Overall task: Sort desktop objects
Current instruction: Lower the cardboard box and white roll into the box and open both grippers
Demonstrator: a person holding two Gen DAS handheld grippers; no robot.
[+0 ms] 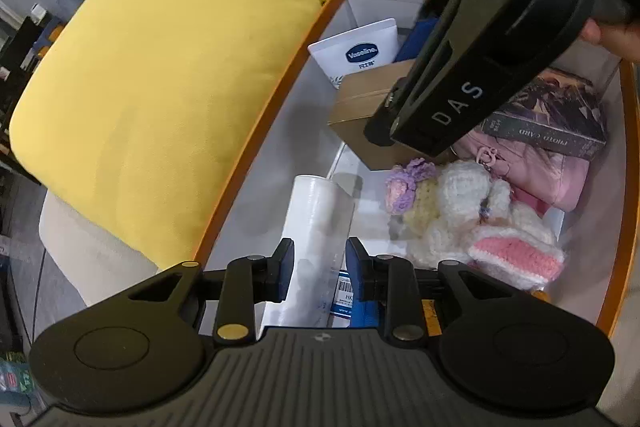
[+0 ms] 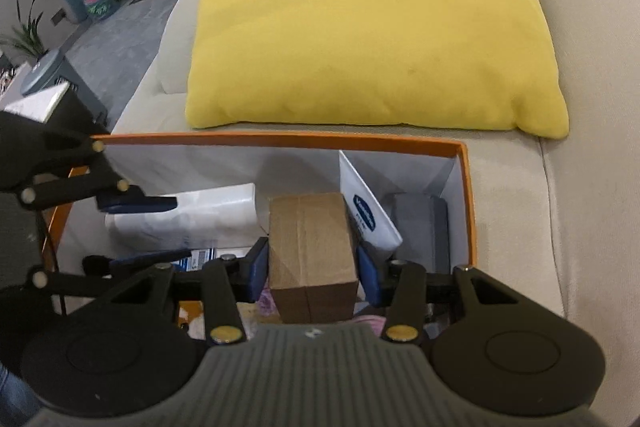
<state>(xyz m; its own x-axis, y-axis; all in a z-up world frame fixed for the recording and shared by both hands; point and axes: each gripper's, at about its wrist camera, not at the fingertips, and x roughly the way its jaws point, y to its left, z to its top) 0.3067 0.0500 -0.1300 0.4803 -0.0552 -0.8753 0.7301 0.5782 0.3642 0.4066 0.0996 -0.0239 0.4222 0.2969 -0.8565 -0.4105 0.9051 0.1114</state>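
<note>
An orange-rimmed storage box (image 1: 280, 95) with a white inside holds the objects. My left gripper (image 1: 320, 269) is open, its pads on either side of a white plastic roll (image 1: 316, 223) without pressing it. My right gripper (image 2: 312, 267) has its jaws around a brown cardboard box (image 2: 310, 251); a narrow gap shows at each pad. In the left wrist view the right gripper's black body (image 1: 480, 59) hangs over the cardboard box (image 1: 360, 107). A white Vaseline tube (image 1: 360, 53) leans at the far end and also shows in the right wrist view (image 2: 366, 213).
A crocheted white, pink and purple toy (image 1: 472, 215), a pink pouch (image 1: 552, 167) and a dark photo card box (image 1: 556, 119) lie in the box. A yellow cushion (image 2: 372, 23) rests on the beige sofa (image 2: 580, 187) beside it. A grey case (image 2: 420, 227) sits in the corner.
</note>
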